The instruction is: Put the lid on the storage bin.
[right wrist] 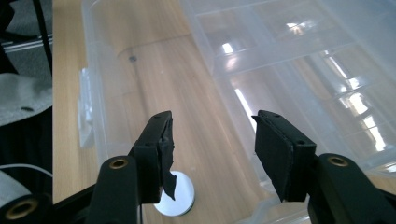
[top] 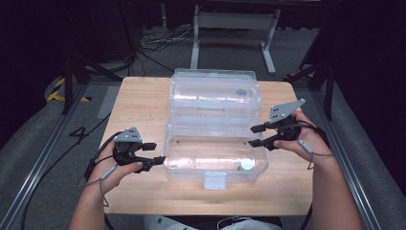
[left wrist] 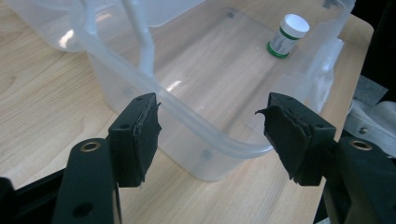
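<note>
A clear plastic box [top: 168,143] stands open on the wooden table, its lid [top: 215,93] folded back behind it. A small bottle [top: 246,164] with a white cap stands inside at the front right corner. My left gripper [top: 158,152] is open at the box's left end. In the left gripper view the rounded rim [left wrist: 116,65] runs across the gap of my left gripper [left wrist: 212,123] without touching the pads, and the bottle [left wrist: 287,35] is at the far end. My right gripper [top: 252,136] is open over the right end, nothing held; the white cap [right wrist: 180,198] lies below its left jaw.
The box has a white latch [top: 215,180] on its front wall, close to the table's front edge. A small grey round mark [top: 242,92] shows on the lid. Bare wood lies left [top: 139,105] and right of the box. Beyond the table are cables and a metal frame [top: 234,21].
</note>
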`<action>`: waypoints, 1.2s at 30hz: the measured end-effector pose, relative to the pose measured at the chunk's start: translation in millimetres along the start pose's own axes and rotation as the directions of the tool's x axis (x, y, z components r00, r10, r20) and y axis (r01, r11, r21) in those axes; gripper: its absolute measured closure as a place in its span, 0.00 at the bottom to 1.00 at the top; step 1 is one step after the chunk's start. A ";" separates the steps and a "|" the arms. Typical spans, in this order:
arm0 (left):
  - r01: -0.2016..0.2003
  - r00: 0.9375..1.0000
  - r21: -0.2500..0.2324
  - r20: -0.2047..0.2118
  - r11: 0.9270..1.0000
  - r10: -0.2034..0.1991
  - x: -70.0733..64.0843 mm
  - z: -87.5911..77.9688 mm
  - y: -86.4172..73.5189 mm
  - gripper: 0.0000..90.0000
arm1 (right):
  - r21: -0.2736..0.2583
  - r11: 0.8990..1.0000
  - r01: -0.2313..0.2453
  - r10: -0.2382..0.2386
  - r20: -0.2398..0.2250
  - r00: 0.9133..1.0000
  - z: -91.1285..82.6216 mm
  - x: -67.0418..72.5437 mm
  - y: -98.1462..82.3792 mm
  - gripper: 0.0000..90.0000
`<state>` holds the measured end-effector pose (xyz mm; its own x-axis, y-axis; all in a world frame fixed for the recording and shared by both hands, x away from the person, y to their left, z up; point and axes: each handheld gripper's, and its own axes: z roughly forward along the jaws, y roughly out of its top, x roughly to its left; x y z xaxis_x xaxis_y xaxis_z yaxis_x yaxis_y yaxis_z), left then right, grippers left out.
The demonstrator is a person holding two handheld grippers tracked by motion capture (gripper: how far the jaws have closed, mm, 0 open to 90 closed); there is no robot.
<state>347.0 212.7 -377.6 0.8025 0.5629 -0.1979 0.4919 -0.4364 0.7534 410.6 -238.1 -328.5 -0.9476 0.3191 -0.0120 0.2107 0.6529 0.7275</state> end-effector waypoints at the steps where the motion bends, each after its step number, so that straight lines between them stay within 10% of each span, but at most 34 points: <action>1: 0.005 1.000 -0.003 0.002 1.000 -0.005 -1.4 1.0 0.5 0.40 | -0.010 1.000 -0.007 0.007 0.008 1.000 -1.1 -1.0 1.5 0.53; 36: -0.074 0.991 0.039 0.116 0.996 0.069 -25.5 34.2 10.7 0.41 | -0.106 0.991 -0.078 0.086 0.072 0.994 8.7 -55.2 64.3 0.56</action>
<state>343.4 169.6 -385.8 0.8683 0.4461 -0.2168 0.4439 -0.5041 0.7408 478.5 -207.8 -287.0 -0.9062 0.4228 0.0013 0.2573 0.5492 0.7951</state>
